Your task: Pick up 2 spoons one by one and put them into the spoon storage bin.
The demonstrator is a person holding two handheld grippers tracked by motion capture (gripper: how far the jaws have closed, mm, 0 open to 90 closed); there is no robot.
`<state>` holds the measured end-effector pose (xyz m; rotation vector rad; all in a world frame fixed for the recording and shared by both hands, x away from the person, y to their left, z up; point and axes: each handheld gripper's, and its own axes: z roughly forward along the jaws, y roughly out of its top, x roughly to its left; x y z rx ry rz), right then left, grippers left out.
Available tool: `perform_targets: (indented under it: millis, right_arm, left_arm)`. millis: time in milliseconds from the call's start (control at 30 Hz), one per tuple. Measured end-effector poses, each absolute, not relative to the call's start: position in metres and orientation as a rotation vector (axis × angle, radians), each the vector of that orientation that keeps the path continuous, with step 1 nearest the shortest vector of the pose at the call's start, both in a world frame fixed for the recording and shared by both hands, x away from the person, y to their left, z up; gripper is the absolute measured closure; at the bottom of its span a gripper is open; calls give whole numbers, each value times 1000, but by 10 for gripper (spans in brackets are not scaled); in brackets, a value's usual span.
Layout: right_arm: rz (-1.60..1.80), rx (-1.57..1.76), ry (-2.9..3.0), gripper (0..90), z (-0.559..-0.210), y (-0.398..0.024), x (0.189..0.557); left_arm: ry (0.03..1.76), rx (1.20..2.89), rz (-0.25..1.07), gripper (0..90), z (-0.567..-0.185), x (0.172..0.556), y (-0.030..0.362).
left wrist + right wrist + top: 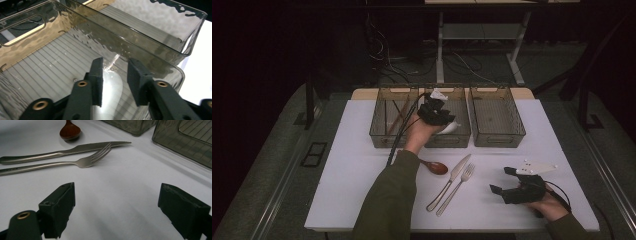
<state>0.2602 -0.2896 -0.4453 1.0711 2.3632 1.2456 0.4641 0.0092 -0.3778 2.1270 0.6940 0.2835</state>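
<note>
White spoon (110, 92) between left gripper (115, 75) jaws

1. The middle bin (150, 47) is clear, smoke-tinted plastic, glossy, with rippled walls and a ribbed floor.
2. The white spoon (112, 87) lying in it looks smooth and shiny, like glazed ceramic or plastic.
3. The left gripper (115, 75) has matt black pads with brass-coloured rivets.
4. At 12 o'clock from the right gripper (117, 207), the knife (65, 151) and fork (82, 161) are brushed metal, satin.
5. The brown spoon (70, 131) is glossy, like lacquered wood.
6. The table (120, 185) is matt white.
</note>
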Motion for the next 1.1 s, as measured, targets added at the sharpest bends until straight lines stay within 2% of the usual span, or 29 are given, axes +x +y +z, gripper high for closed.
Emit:
perform_targets:
  millis: [333, 500, 633, 967, 1100]
  right_arm:
    - [1241, 1068, 2366, 139, -446, -289, 260]
    - [1237, 1071, 2364, 139, -446, -289, 260]
    - [1235, 1070, 2367, 140, -446, -289, 260]
    - [1228, 1069, 2366, 140, -446, -289, 261]
    - [1225, 1066, 2368, 140, -447, -288, 261]
  left_arm:
    - [669, 2083, 270, 464, -369, 444, 17]
    - [652, 2077, 251, 443, -365, 429, 27]
    - [632, 2067, 250, 525, -364, 414, 38]
    - [593, 2089, 220, 874, -368, 381, 65]
    - [638, 2123, 218, 893, -383, 374, 74]
